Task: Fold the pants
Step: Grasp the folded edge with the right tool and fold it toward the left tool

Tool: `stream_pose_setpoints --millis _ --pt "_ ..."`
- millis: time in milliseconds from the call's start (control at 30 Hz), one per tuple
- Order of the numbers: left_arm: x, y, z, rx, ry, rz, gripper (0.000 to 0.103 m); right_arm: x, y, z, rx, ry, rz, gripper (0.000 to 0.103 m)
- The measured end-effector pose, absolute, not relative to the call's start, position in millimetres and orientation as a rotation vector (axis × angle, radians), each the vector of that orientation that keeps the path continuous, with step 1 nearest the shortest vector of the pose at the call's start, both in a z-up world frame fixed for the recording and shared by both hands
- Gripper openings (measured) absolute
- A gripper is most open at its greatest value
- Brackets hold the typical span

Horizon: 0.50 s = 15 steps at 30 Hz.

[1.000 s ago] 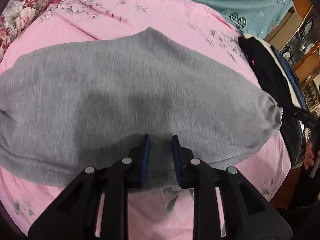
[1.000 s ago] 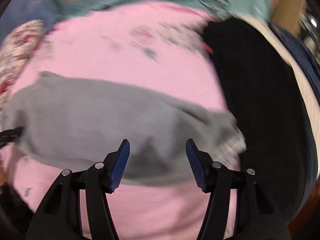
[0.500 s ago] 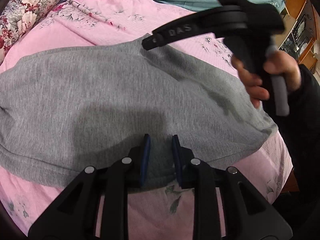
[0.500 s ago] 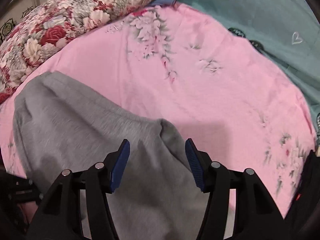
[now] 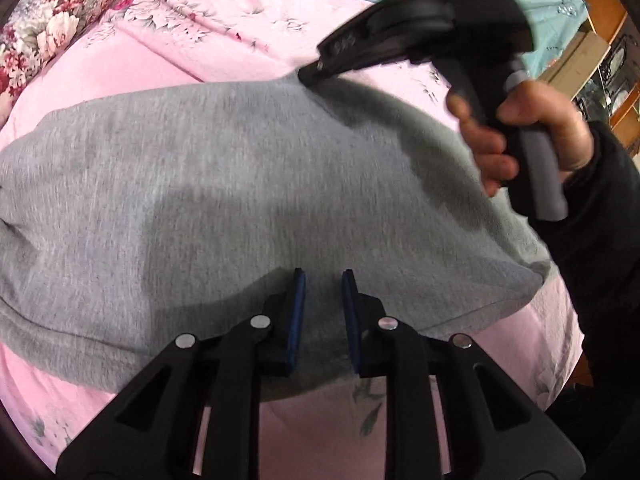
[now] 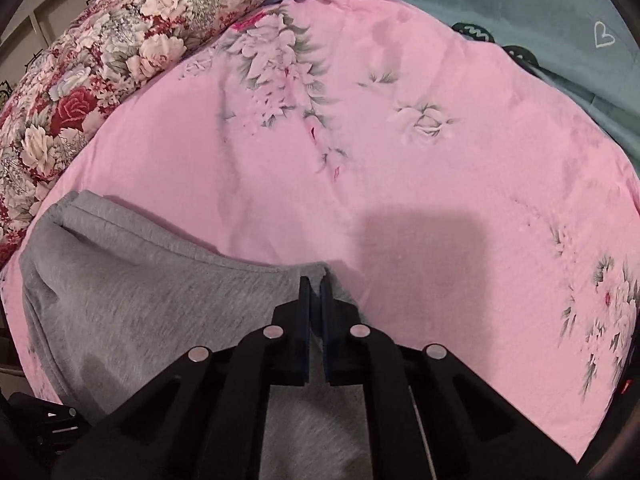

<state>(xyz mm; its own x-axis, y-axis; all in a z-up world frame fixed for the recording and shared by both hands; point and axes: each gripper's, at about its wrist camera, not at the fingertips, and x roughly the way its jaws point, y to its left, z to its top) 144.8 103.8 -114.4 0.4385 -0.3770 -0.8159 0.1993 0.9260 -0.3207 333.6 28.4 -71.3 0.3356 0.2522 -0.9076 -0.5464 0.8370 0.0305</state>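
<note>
Grey pants (image 5: 224, 184) lie spread across a pink flowered bedsheet (image 5: 168, 60). My left gripper (image 5: 323, 280) sits at their near edge, its blue pads close together with a fold of grey cloth pinched between them. A hand (image 5: 532, 128) holds my right gripper (image 5: 310, 74) at the pants' far edge. In the right wrist view the right gripper (image 6: 316, 282) is shut on the peak of the grey pants (image 6: 152, 304), with a sliver of cloth showing between the pads.
A red-and-white floral pillow (image 6: 100, 56) lies along the left side of the bedsheet (image 6: 400, 160). A teal blanket (image 6: 520, 4) with heart prints covers the far side. Wooden furniture (image 5: 600, 52) stands at the right, beyond a dark sleeve (image 5: 592, 240).
The right gripper swept in from the right end of the pants to their far edge and closed on the cloth. The left gripper stayed at the near edge.
</note>
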Motion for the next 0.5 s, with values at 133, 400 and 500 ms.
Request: stream_pose_setpoints --millis 133,400,500 --pt "146 97 -114 -0.153 1.058 -0.342 0.02 343 22 -86 -0.261 1.109 0.553 0.005" --pt "165 106 -65 -0.213 1.038 -0.35 0.021 316 -26 -29 -0.166 1.034 0.502 0.043" --pt "195 99 -53 -0.254 1.041 -0.386 0.021 282 -55 -5 -0.195 1.006 0.45 0.043"
